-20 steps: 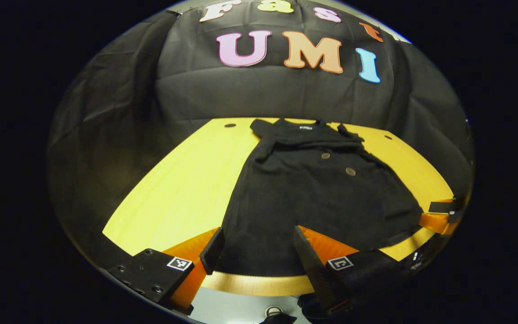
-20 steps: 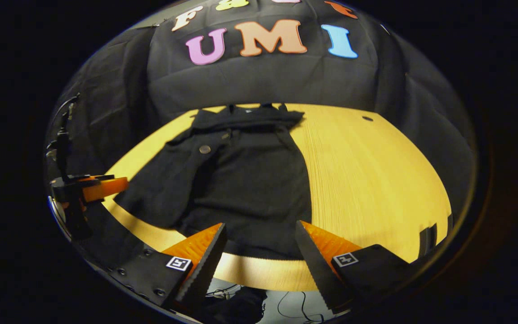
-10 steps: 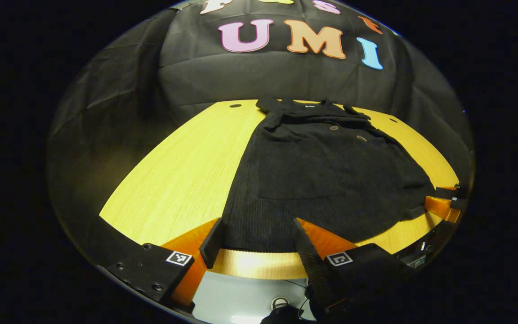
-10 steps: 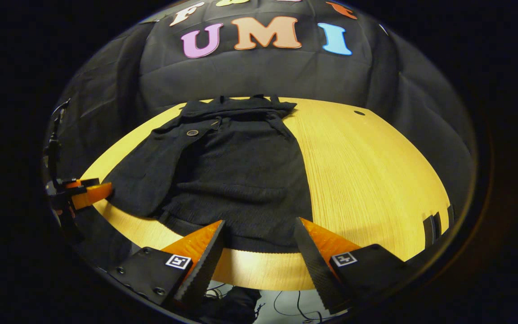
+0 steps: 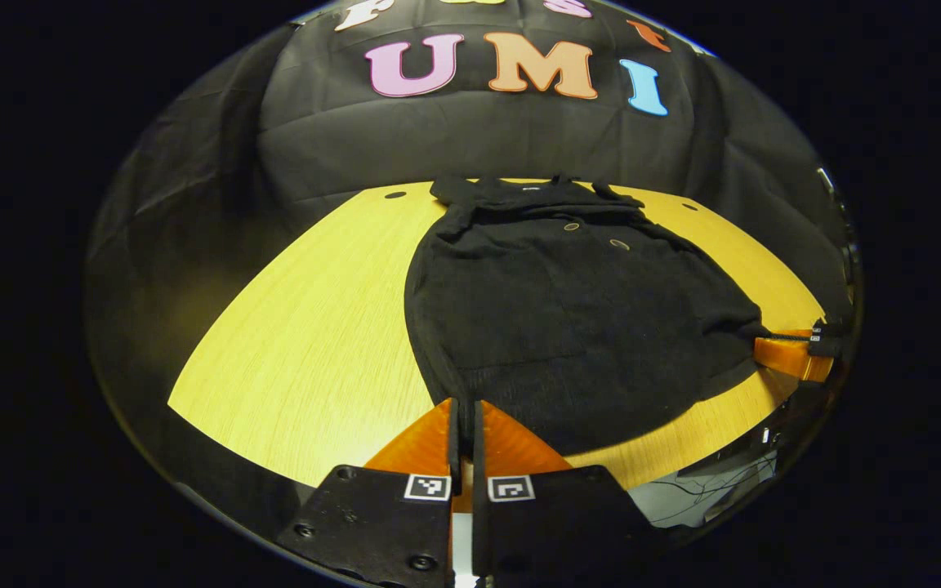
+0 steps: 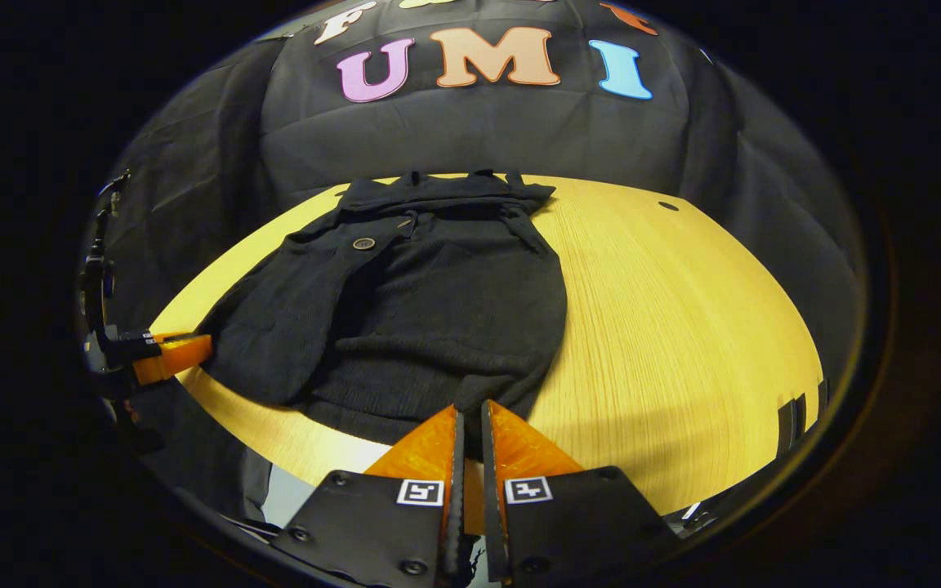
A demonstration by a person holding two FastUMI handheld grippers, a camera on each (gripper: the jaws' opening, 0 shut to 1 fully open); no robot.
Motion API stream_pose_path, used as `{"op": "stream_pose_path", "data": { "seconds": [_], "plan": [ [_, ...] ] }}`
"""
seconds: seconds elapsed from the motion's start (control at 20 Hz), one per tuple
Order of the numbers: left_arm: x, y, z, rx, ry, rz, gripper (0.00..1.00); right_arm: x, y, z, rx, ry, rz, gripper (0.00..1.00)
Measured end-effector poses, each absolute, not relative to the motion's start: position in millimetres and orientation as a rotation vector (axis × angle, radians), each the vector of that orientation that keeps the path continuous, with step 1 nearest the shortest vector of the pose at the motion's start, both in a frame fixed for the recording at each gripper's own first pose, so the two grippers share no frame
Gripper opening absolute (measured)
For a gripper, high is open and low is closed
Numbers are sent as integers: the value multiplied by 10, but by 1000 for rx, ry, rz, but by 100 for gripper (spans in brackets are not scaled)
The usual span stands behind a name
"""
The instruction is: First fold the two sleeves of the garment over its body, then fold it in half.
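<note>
A black garment [image 5: 568, 318] lies flat on the yellow table [image 5: 315, 327], collar toward the far wall, both sleeves laid across its chest. My left gripper [image 5: 464, 404] is shut on the hem at the near left corner, and the cloth draws to a point between its fingers. In the right gripper view the same garment [image 6: 430, 318] narrows toward my right gripper [image 6: 470, 412], shut on the near right corner of the hem. The right gripper [image 5: 789, 355] appears at the far right of the left gripper view. At the left of the right gripper view is the left gripper [image 6: 172, 357].
Bare tabletop [image 6: 666, 327] stretches on either side of the garment. Small round holes [image 5: 394, 195] [image 6: 667, 206] mark the table's far corners. The rounded near edge runs just under both grippers, and cables [image 5: 707, 498] lie on the floor below.
Both grippers went from open, straddling the hem, to shut on it. The hem corners have bunched inward toward the fingers.
</note>
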State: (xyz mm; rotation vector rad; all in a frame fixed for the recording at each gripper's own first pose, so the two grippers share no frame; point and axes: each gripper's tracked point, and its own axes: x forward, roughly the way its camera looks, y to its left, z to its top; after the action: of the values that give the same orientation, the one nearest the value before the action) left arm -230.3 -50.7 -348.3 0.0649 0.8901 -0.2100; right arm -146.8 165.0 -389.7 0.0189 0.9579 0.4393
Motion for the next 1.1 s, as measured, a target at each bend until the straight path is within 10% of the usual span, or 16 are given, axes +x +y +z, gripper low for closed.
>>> {"op": "stream_pose_path", "data": {
  "seconds": [0.4, 1.1],
  "plan": [
    [-1513, -591, -2951, -77, 810, -189, 0, -768, 1848, -3341, 20, 846, 495, 6],
    [1570, -1034, -2504, -181, 545, -80, 0, 2378, 2543, -2835, 81, 725, 542, 6]
  ]
}}
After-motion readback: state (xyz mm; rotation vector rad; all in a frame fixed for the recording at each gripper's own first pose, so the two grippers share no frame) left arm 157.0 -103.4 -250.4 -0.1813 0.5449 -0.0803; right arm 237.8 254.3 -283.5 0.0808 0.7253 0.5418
